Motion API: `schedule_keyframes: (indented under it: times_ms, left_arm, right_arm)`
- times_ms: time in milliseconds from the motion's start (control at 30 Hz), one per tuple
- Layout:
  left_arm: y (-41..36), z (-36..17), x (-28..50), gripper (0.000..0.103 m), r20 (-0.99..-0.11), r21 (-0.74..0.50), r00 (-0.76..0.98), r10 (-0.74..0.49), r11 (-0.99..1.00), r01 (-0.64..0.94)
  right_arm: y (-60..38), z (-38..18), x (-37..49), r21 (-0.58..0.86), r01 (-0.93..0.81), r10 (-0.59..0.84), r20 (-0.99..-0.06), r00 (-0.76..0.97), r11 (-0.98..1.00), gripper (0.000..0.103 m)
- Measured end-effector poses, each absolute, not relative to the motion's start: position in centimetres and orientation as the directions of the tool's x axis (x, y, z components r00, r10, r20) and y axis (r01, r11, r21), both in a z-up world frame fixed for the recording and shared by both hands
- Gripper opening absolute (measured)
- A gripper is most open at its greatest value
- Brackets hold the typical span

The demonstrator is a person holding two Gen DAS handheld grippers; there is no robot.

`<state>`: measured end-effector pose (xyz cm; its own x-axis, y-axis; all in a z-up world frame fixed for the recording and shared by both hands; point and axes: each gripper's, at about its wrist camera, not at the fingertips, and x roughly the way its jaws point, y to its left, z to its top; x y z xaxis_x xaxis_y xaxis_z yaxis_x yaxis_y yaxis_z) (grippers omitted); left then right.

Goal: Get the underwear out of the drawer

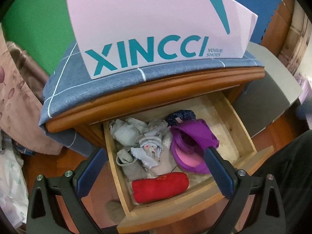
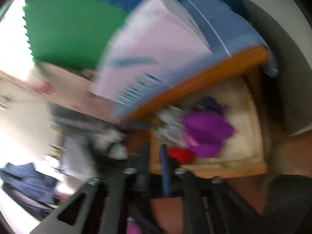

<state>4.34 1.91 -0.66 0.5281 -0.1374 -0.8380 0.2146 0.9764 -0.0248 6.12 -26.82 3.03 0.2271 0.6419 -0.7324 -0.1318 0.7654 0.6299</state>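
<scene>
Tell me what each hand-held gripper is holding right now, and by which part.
The left hand-held gripper is open above the drawer, holding nothing. The right hand-held gripper looks shut and empty, though blur leaves that uncertain.

My left gripper [image 1: 155, 167] has black triangular-cutout frames, silver round screws and dark blue finger pads [image 1: 218, 172]; my right gripper [image 2: 156, 167], heavily blurred, shows the same black frame and blue pad.

Drawer [image 1: 243, 128]: bare pale wood, matt, grain showing. Cabinet top edge [image 1: 156, 89]: orange-brown wood, glossy varnish. Blue cloth cover [image 1: 64, 85]: woven, matt, denim-like. Shoe box [image 1: 156, 29]: smooth pink card. Purple garment [image 1: 195, 136]: sheeny fabric. Red bundle [image 1: 159, 185]: plush cloth. Grey underwear [image 1: 136, 136]: soft, crumpled. Left gripper [image 1: 156, 169]: matt black plastic, metal screws.
</scene>
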Motion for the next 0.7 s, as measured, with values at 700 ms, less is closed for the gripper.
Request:
schedule_keyframes:
  times_ms: [700]
  left_arm:
    - [7.1,-1.3,5.6,0.098,-0.862,-0.204,0.461,-0.212,0.977,0.067]
  right_arm:
    - [-7.6,-9.6,9.6,-0.111,-0.530,-0.001,-0.979,0.202,0.840,0.070]
